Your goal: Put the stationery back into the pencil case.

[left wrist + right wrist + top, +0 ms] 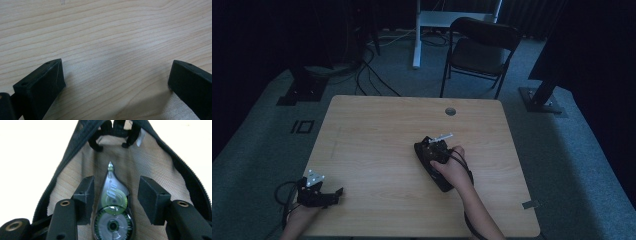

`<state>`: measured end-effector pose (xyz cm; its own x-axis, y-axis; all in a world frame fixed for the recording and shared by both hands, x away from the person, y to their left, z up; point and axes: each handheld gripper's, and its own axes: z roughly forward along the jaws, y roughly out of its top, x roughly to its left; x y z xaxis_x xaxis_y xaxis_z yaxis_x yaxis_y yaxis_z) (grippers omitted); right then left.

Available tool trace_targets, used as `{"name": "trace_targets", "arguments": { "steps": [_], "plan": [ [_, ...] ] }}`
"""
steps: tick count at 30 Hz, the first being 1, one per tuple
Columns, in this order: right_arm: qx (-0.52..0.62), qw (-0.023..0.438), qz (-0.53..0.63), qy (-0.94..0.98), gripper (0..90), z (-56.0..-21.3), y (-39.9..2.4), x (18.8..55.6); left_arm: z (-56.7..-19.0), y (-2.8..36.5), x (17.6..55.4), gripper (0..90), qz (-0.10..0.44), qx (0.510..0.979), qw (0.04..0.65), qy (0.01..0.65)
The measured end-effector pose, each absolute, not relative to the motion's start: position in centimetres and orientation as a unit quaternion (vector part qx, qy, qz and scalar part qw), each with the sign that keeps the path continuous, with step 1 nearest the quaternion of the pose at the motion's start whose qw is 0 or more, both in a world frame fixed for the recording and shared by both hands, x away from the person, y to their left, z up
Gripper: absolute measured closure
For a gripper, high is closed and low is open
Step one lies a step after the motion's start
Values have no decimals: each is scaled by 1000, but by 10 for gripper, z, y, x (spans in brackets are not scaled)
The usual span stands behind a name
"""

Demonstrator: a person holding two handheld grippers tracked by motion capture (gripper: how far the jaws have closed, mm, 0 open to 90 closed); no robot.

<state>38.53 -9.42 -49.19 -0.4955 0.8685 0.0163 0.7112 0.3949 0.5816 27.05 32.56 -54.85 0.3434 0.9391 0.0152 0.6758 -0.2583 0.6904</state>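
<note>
In my right gripper view, my right gripper (115, 195) reaches into an open black pouch (190, 182) with a tan mesh lining. A clear correction tape dispenser (113, 210) with a green wheel lies on that lining between my 2 jaws, its pointed tip aimed away from me toward the pouch's far end. The left jaw stands just beside the dispenser's side, possibly touching it; the right jaw stands apart from it with lining showing between. So this gripper is released, not clamped on the dispenser. The zipper edges of the pouch rise on both sides of my jaws and narrow toward the far end, so the room inside is tight.

In the high view, my right hand (454, 170) holds that gripper over the pouch at the right middle of the wooden table (377, 145). My left gripper (317, 192) sits near the table's front left corner, close to the near edge. In the left gripper view its 2 jaws stand wide apart with bare wood between them, released and holding nothing.

Between my 2 hands lies a broad stretch of tabletop. Toward the far edge there is a round cable hole (450, 111). Beyond the table stands a dark folding chair (482, 50).
</note>
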Motion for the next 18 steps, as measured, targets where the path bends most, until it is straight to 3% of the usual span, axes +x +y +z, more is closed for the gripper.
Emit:
{"name": "trace_targets", "arguments": {
  "steps": [14,18],
  "plan": [
    [477,148,304,812,427,-478,-101,380,-548,326,271,8,219,762,301,530],
    [480,142,323,803,373,-473,-105,379,-548,326,271,8,219,762,301,529]
  ]
}}
